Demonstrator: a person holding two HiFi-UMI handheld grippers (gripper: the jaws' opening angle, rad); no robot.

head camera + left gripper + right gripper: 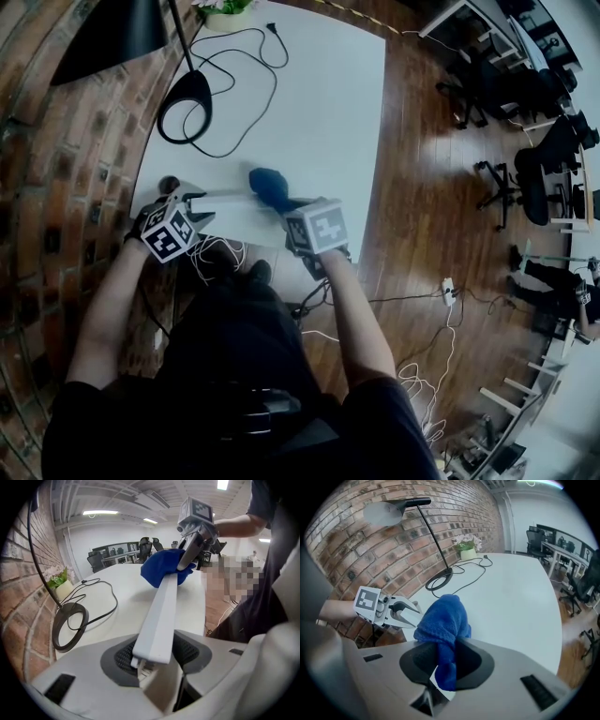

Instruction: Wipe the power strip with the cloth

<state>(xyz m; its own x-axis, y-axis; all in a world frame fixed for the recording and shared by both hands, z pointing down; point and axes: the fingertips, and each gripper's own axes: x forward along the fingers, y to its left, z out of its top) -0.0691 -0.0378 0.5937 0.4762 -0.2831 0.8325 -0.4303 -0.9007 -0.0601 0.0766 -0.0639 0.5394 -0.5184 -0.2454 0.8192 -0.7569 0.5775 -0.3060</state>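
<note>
Left gripper (157, 657) is clamped on the near end of the power strip (161, 611). The strip juts out over the near edge of the white table (319, 103), apparently lifted off it. Right gripper (440, 670) pinches the blue cloth (442, 618), its wad bunched over the strip's far end. Strip looks stiff, light, smooth plastic (may twist in an end-only grip), so grip its flat sides. Cloth is soft and floppy, so pinch a fold and leave the wad free.
</note>
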